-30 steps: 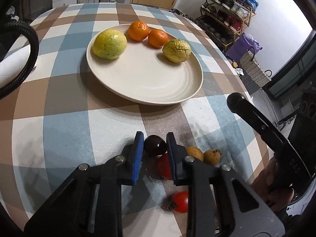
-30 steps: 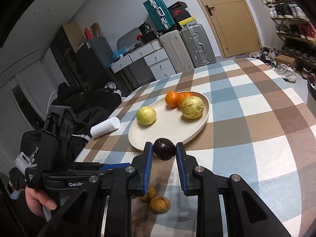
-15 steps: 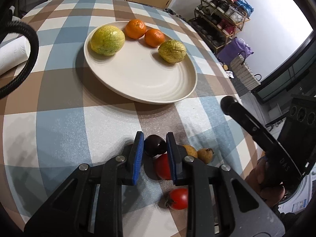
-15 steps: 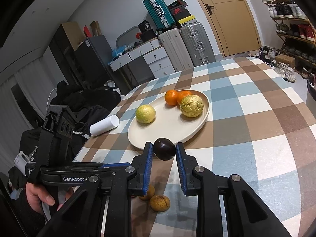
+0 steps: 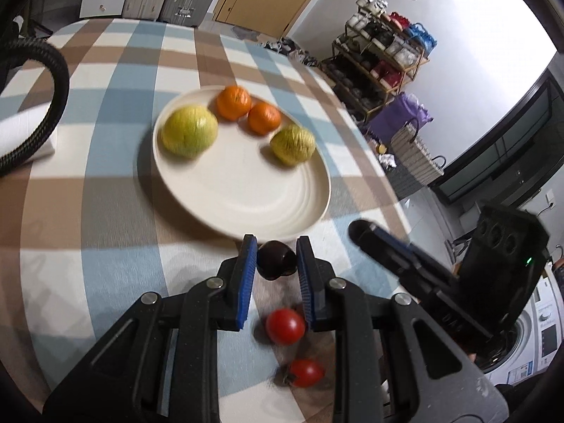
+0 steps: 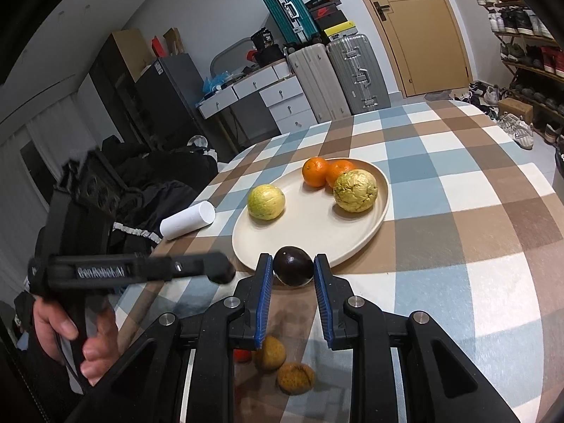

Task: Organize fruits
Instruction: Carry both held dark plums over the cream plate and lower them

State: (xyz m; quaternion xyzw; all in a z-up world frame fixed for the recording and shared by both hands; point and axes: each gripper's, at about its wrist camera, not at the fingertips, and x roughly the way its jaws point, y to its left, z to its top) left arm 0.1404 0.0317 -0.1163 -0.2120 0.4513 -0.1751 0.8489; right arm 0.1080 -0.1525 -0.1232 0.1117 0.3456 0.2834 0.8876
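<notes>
Left wrist view: your left gripper (image 5: 275, 260) clamps a dark fruit (image 5: 273, 259) just off the plate's (image 5: 246, 194) near rim, two tomatoes (image 5: 285, 326) on the table below.

Right wrist view: your right gripper (image 6: 293, 270) pinches another dark fruit (image 6: 293, 270) at that rim.

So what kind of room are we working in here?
Most likely a lived-in home, a dining or entry area: a checked tablecloth, suitcases by the door, and a shoe rack.

Plate (image 6: 382, 208) front half bare (fruits behind).
</notes>
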